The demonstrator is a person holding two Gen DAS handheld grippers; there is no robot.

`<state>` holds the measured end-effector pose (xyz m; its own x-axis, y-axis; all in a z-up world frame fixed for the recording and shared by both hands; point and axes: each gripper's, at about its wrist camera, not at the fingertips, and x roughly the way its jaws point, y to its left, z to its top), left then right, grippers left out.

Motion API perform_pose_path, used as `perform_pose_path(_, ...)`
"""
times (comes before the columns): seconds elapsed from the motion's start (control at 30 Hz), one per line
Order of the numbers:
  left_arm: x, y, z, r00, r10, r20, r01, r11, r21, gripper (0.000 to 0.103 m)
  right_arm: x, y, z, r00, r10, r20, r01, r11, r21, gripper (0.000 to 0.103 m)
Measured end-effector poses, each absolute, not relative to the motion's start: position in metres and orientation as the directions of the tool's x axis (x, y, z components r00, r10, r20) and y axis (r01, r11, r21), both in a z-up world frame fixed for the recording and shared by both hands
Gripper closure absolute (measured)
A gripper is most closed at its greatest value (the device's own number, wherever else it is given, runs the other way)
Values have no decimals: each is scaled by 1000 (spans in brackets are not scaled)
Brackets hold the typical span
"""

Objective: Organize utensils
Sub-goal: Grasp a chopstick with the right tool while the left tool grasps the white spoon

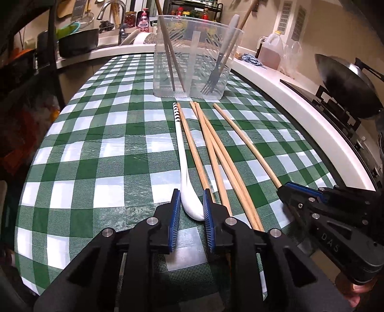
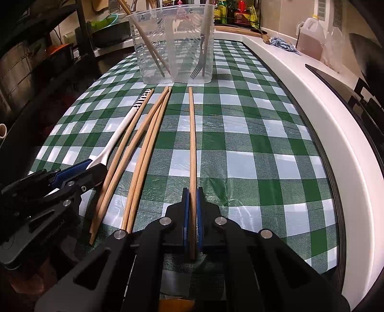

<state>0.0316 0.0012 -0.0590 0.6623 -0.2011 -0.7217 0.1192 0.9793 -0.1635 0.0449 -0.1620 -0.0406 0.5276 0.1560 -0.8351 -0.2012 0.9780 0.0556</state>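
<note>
A white spoon (image 1: 183, 168) with a striped handle end lies on the green checked cloth (image 1: 96, 148). Its bowl sits between the blue pads of my left gripper (image 1: 191, 192), whose jaws stand narrowly open on either side of it. Several wooden chopsticks (image 1: 211, 144) lie loose beside the spoon. My right gripper (image 2: 192, 192) is shut on one separate chopstick (image 2: 192, 134), which still rests on the cloth. The same gripper (image 1: 285, 187) shows at the right of the left wrist view. A clear plastic holder (image 1: 192, 60) at the far end holds chopsticks and a grey-handled fork (image 1: 216, 69).
A white counter edge (image 2: 312, 100) curves along the right, with an oil jug (image 1: 271, 50), a blue cloth and a wok (image 1: 348, 81) on a stove behind it. A sink with a tap (image 1: 112, 14) and dishes lies beyond the holder. Dark shelving stands at the left.
</note>
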Motion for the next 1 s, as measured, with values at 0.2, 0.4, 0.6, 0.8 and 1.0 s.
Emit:
perform_pose_path(0.2, 29, 16, -58, 683, -140, -717, 52, 988, -143, 93, 45, -162, -40, 528, 157, -834, -201, 978, 57, 97)
perform_pose_path(0.4, 26, 34, -56, 700, -76, -710, -15, 992, -122, 93, 46, -164, -41, 530, 157, -833, -184, 981, 68, 97)
perform_pose_path(0.6, 24, 37, -57, 705, -48, -708, -16, 996, -84, 93, 45, -164, -41, 542, 135, -830, -167, 985, 51, 96)
perform_pose_path(0.8, 23, 35, -57, 709, -48, -704, -4, 997, -73, 93, 43, -163, -42, 555, 122, -823, -158, 987, 39, 96)
perform_pose_path(1.0, 22, 30, -58, 714, -43, -699, 8, 999, -53, 93, 41, -161, -42, 570, 106, -815, -153, 988, 21, 96)
